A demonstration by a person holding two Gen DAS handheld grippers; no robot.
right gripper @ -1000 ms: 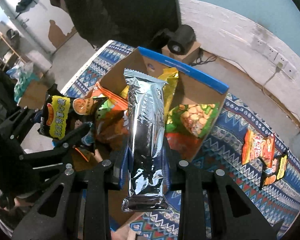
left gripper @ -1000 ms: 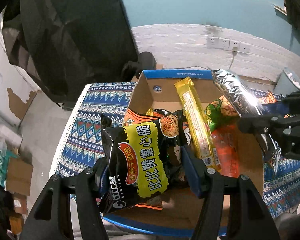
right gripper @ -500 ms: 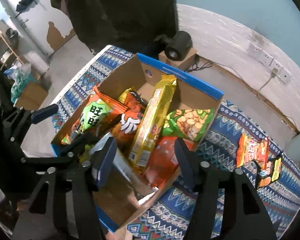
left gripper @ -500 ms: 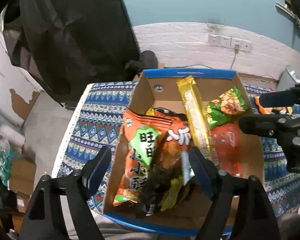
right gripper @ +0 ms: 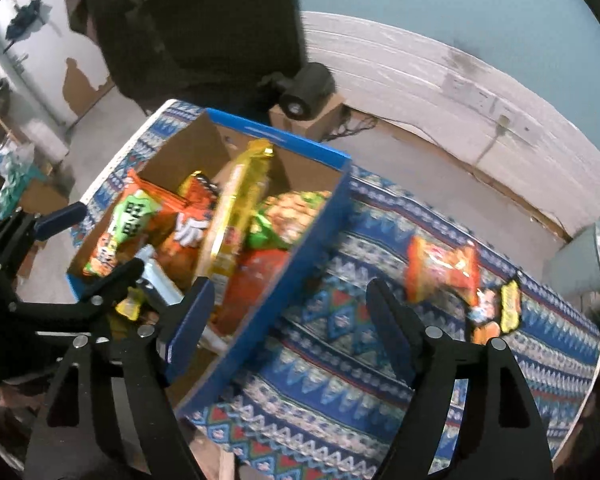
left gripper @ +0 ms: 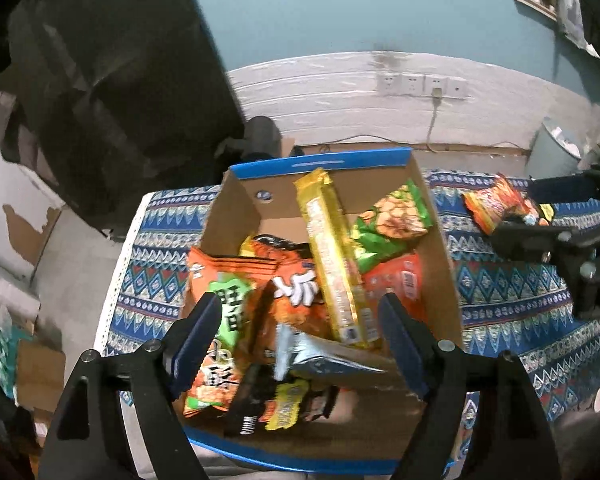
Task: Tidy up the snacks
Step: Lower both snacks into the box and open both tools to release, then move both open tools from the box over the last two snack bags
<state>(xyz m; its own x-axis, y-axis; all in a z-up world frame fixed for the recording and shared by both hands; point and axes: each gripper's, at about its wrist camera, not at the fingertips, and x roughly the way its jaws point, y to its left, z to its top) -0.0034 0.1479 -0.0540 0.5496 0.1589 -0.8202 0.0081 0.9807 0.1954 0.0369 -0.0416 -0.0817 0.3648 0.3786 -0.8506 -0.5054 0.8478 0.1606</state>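
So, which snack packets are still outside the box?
The orange-red packet and the yellow-black packet beside it lie on the patterned cloth, right of the box.

left wrist: steeply down, close over box (left gripper: 332, 162) | right wrist: down at box's right edge, cloth (right gripper: 340, 320) | shared: box

Cardboard box (left gripper: 440, 240), blue-rimmed, centre frame: holds orange, green, gold, silver and black snack packets (left gripper: 340, 256), jumbled. Two orange packets (right gripper: 444, 272) loose on worktop, right.
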